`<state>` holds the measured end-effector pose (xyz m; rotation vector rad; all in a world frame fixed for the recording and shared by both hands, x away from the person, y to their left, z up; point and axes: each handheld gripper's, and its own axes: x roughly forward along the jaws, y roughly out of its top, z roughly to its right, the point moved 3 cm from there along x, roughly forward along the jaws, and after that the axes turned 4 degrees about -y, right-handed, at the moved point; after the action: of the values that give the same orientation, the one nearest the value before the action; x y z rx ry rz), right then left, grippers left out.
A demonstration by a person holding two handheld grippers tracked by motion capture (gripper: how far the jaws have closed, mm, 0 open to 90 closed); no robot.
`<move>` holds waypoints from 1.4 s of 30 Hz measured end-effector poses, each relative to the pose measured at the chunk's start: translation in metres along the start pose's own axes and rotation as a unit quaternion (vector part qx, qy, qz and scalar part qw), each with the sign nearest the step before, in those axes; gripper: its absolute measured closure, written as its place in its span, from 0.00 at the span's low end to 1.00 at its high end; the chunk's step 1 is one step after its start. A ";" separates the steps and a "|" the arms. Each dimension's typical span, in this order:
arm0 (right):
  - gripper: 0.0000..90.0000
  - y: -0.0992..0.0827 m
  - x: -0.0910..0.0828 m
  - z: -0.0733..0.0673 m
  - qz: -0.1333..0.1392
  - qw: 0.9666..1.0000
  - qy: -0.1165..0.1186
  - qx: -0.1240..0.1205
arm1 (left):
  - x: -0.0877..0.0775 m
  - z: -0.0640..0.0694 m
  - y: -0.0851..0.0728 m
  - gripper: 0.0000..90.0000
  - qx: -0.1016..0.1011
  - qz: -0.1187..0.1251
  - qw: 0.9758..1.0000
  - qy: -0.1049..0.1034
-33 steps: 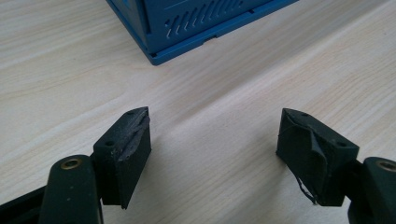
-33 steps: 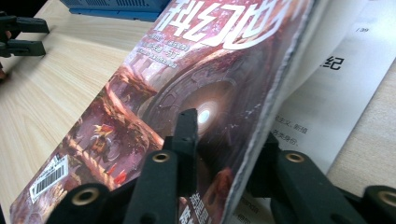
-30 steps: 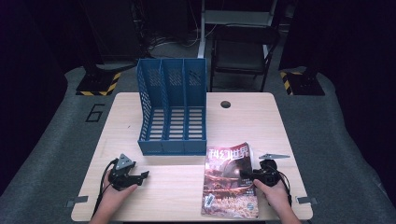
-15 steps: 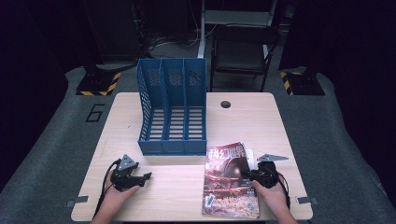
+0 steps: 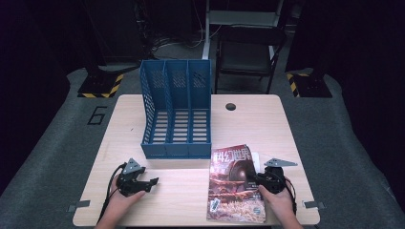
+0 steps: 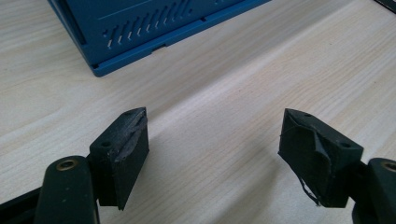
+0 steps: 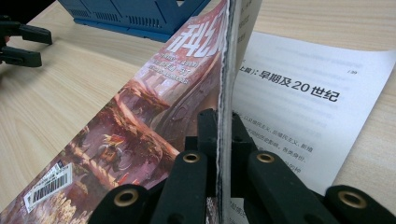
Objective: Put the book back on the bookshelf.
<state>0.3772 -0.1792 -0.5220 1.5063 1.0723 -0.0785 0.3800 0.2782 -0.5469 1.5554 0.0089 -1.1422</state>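
On the pale wooden table (image 5: 267,119), the blue three-slot file rack (image 5: 176,114) stands just beyond the magazine (image 5: 234,183). My right claw (image 7: 223,140) has just closed on the cover's right edge, some pages left lying flat. My left claw (image 6: 215,154) gapes empty. Next, I judge: lift and steer it into a slot.

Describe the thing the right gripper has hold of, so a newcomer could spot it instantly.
On the wooden table, look in front of the blue file rack, toward its right. The magazine lies there, its edge clamped by the right gripper; its reddish illustrated cover is the table's sole printed item.
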 end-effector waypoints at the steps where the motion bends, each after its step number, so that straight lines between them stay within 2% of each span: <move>1: 0.98 0.000 0.000 0.000 0.001 1.000 -0.001 -0.001 | 0.000 0.001 0.001 0.27 0.001 0.000 1.000 -0.003; 8: 0.98 0.002 -0.005 0.006 0.016 1.000 -0.013 0.005 | 0.004 0.011 0.005 0.27 0.003 -0.006 1.000 -0.027; 13: 0.98 0.003 -0.008 0.005 0.026 0.999 -0.021 -0.003 | 0.009 0.021 0.008 0.27 -0.008 -0.002 0.999 -0.049; 15: 0.98 0.004 -0.010 0.003 0.030 0.999 -0.024 -0.007 | 0.009 0.026 0.011 0.27 -0.021 0.007 0.997 -0.070; 17: 0.98 0.004 -0.011 0.002 0.036 0.999 -0.025 -0.011 | 0.009 0.031 0.014 0.27 -0.022 0.015 0.997 -0.075; 18: 0.98 0.004 -0.012 0.003 0.039 0.999 -0.026 -0.015 | 0.009 0.035 0.017 0.26 -0.014 0.014 0.996 -0.083; 19: 0.98 0.004 -0.013 0.002 0.040 0.999 -0.025 -0.014 | 0.009 0.038 0.018 0.26 -0.010 0.012 0.997 -0.081; 23: 0.98 0.004 -0.015 0.003 0.048 0.998 -0.026 -0.013 | 0.017 0.050 0.026 0.26 0.002 0.012 0.996 -0.083; 27: 0.98 0.004 -0.018 0.002 0.055 0.998 -0.026 -0.019 | 0.024 0.060 0.033 0.26 0.009 0.001 0.996 -0.091; 33: 0.98 0.005 -0.021 -0.001 0.063 0.997 -0.032 -0.026 | 0.039 0.083 0.047 0.26 0.014 0.002 0.994 -0.104; 37: 0.98 0.005 -0.024 -0.003 0.074 0.996 -0.035 -0.031 | 0.048 0.095 0.052 0.28 0.013 0.001 0.992 -0.124; 38: 0.98 0.005 -0.025 -0.003 0.076 0.996 -0.035 -0.031 | 0.050 0.098 0.053 0.28 0.017 -0.002 0.992 -0.127; 40: 0.98 0.005 -0.028 -0.006 0.084 0.995 -0.037 -0.032 | 0.053 0.103 0.053 0.28 0.037 -0.002 0.991 -0.125; 42: 0.98 0.005 -0.030 -0.007 0.089 0.995 -0.040 -0.038 | 0.054 0.106 0.052 0.28 0.040 -0.003 0.991 -0.131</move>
<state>0.3598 -0.1892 -0.4986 1.5100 0.8647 0.0265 0.3699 0.1501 -0.5297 1.4658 -0.2101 -1.3576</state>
